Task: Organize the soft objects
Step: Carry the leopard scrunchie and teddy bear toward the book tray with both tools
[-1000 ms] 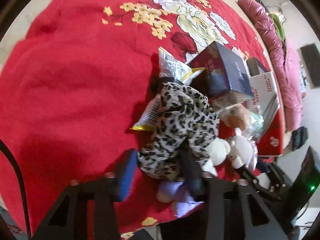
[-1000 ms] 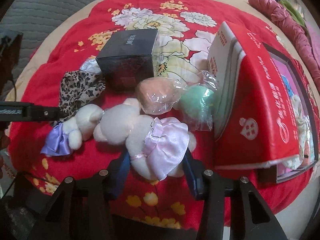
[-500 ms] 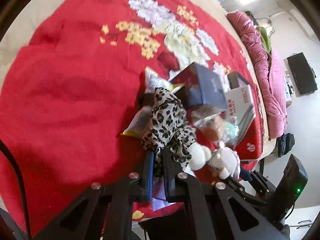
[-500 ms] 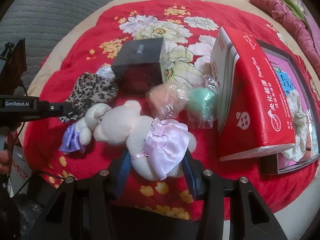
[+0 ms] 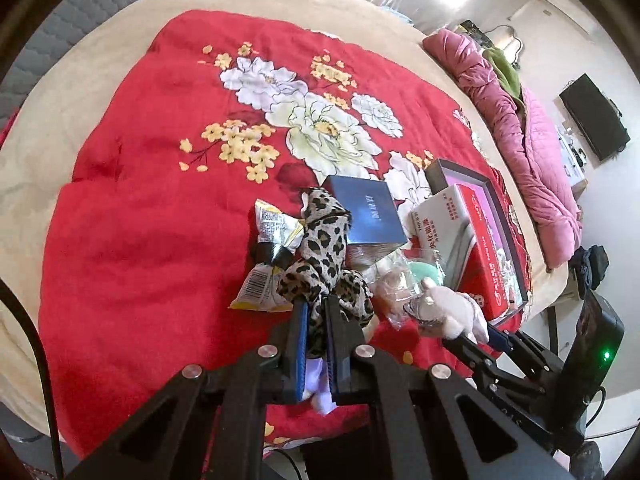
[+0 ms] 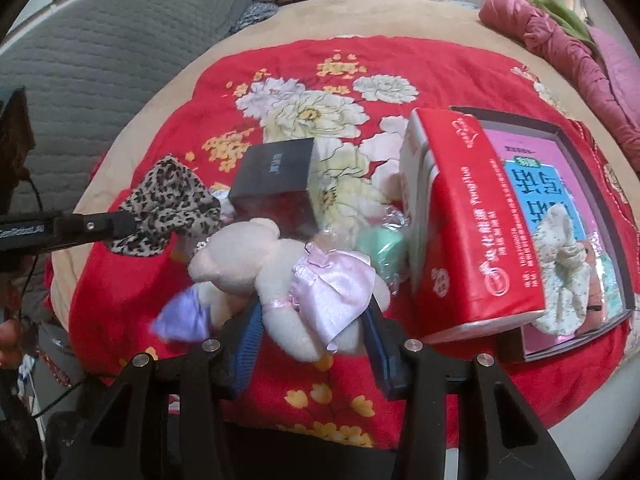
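Note:
My left gripper (image 5: 316, 312) is shut on a leopard-print cloth (image 5: 326, 248) and holds it lifted above the red floral quilt (image 5: 160, 208); the cloth also shows in the right wrist view (image 6: 168, 208). My right gripper (image 6: 312, 320) is shut on a white plush bear in a pink dress (image 6: 304, 280), raised off the quilt. A second small plush with a purple dress (image 6: 184, 316) hangs beside the bear. Wrapped peach (image 5: 394, 284) and green soft balls (image 6: 380, 244) lie by the boxes.
A dark blue box (image 5: 366, 210) and a red-and-white carton (image 6: 460, 220) stand on the quilt. An open grey tray (image 6: 560, 184) holds a floral scrunchie (image 6: 564, 272). A snack bag (image 5: 268, 264) lies under the cloth. A pink duvet (image 5: 532, 152) lies at the right.
Both grippers have risen from the quilt. The left one closed on the leopard cloth and lifted it. The right one lifted the bear, and the purple-dressed plush came up with it.

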### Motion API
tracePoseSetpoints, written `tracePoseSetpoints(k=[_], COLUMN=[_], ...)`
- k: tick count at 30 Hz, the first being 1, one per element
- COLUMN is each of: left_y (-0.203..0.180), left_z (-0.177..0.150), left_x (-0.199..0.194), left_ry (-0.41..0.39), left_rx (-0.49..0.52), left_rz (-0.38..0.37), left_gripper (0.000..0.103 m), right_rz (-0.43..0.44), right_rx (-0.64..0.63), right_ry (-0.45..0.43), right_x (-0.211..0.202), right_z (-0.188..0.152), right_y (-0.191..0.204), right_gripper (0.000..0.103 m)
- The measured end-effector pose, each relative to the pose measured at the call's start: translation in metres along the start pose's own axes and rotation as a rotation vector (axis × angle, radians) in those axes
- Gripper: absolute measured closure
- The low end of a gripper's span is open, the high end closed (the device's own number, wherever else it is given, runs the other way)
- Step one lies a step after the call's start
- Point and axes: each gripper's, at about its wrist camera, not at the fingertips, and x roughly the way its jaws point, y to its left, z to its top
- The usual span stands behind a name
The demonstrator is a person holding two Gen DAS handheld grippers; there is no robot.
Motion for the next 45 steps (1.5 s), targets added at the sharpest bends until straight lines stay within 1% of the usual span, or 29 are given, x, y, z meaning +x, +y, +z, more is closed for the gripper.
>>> tracePoseSetpoints(k=[4,11,14,25,30,36,45], left_y=[-0.011,-0.042,-0.055,-0.103,-0.127,-0.152,-0.177], left_z=[0.001,0.003,0.004,0.006,0.004,0.003,-0.002], left_x=[-0.011,-0.032,-0.041,-0.054,-0.053,-0.046,-0.034], left_ry=[-0.030,-0.080,-0.099,-0.136,-0.138,-0.127,-0.107], left_rx=[0.025,0.085,0.108,0.199,0.242,0.289,0.340], left_rz=[0.000,0.003,-0.002,0.048,0.054,0.043,0.033], left_gripper=[0.095,0.095,0.095,0.095,0.095,0.095,0.095], right_rz=[-0.002,-0.029,-0.053,-0.085,-0.098,-0.119,-0.138], right_rx=[0.016,0.017,0.021,0.064,0.084,0.114,0.182], right_ry=[-0.026,-0.120,-0.156,-0.241,-0.271,-0.296,-0.324], right_x=[-0.010,-0.046,-0.061,-0.102,-0.118,-0.135,-0.151], right_z=[0.002,0.015,0.019,0.024,0.024,0.021,0.019], right_y=[-0.004,-0.010,-0.015,-0.040,-0.050,-0.065,-0.092], right_gripper=[0.055,0.055,0.055,0.055,0.055,0.055,0.055])
